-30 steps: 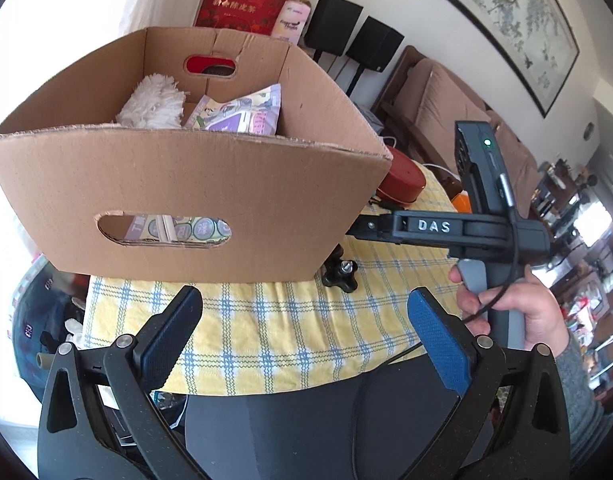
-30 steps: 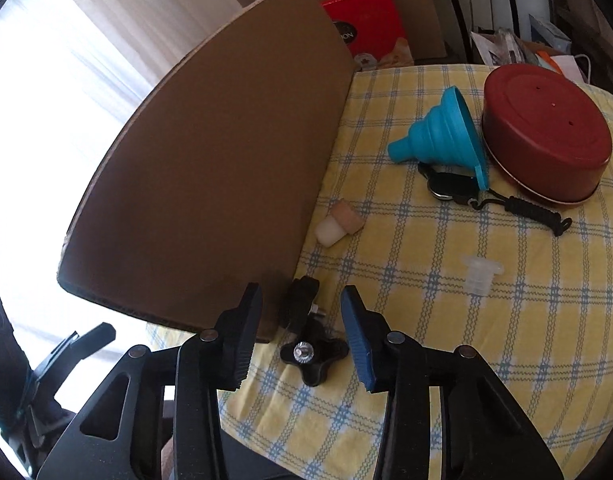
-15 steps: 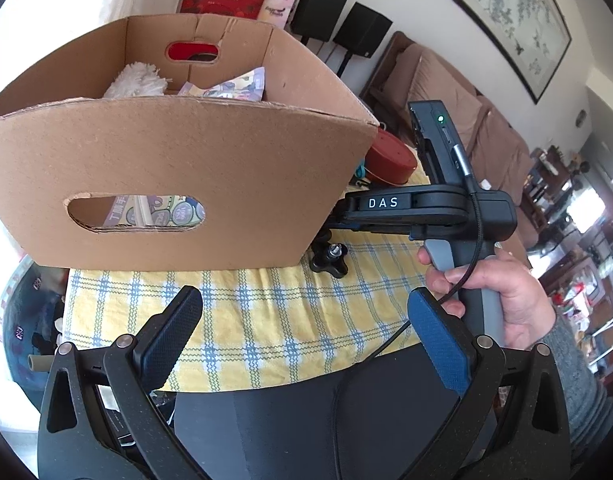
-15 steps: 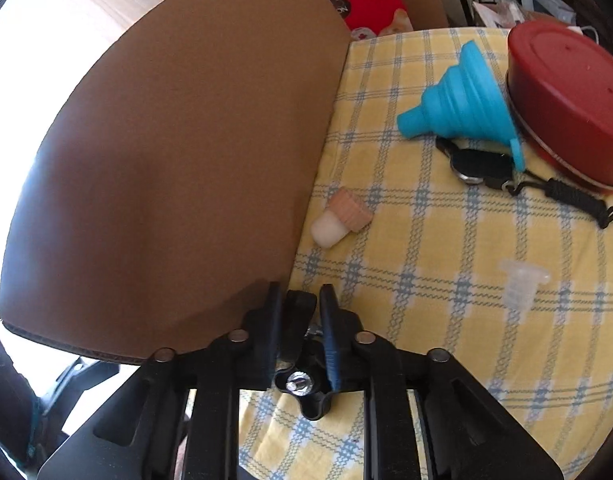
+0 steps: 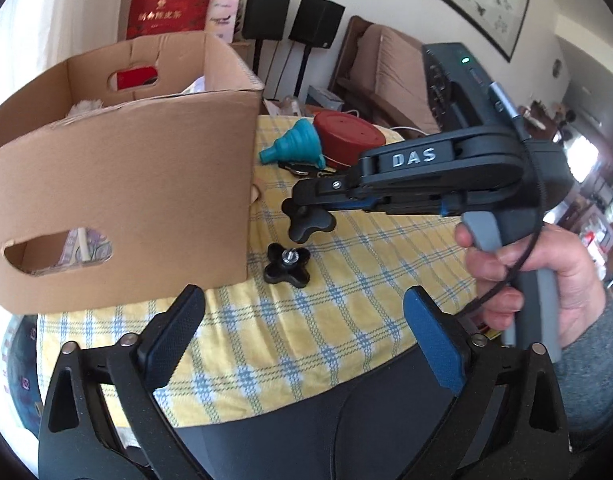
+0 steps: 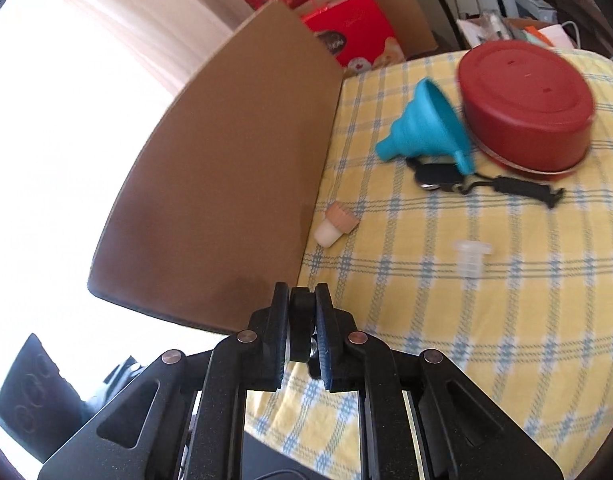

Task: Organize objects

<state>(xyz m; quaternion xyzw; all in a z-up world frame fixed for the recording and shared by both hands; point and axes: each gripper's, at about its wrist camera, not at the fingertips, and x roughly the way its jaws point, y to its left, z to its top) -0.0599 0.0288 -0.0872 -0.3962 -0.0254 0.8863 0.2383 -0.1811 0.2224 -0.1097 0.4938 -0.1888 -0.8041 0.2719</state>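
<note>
Largest first: the cardboard box (image 5: pixel 118 200) is stood on the tabletop (image 5: pixel 346 280) w/ yellow check cloth, left of everything else; paper items and sth white and fluffy are seen inside, through the open top and the handle cutout. The red lidded container (image 6: pixel 526 108) is set at the far side of the cloth, w/ the teal funnel (image 6: pixel 422 128) touching it and a black strap w/ clip (image 6: pixel 490 184) lying just in front. A cork-type stopper (image 6: pixel 336 224) is seen just beside the box wall; a clear plastic stopper (image 6: pixel 472 254) lies apart from it, nearer the middle.

Smallest: two black star knobs. One star knob (image 5: pixel 310 220) is pinched in the right hand-held gripper (image 6: pixel 302 320), jaws closed down tight on it, and is carried just off the cloth beside the box corner. The second knob (image 5: pixel 287 265) is left lying on the cloth, stud up, near the box's front corner.

The left hand-held gripper (image 5: pixel 302 332) is held wide apart w/ nothing between the pads, jaws just eased in a little; it hovers over the near edge, pointed toward the second knob.

Step in hand, as judged: pickup done, transfer to box pending. Next move calls for the held knob to be raised above the box rim, brought over the opening and released. The loose knob would be the likely target for the left.
</note>
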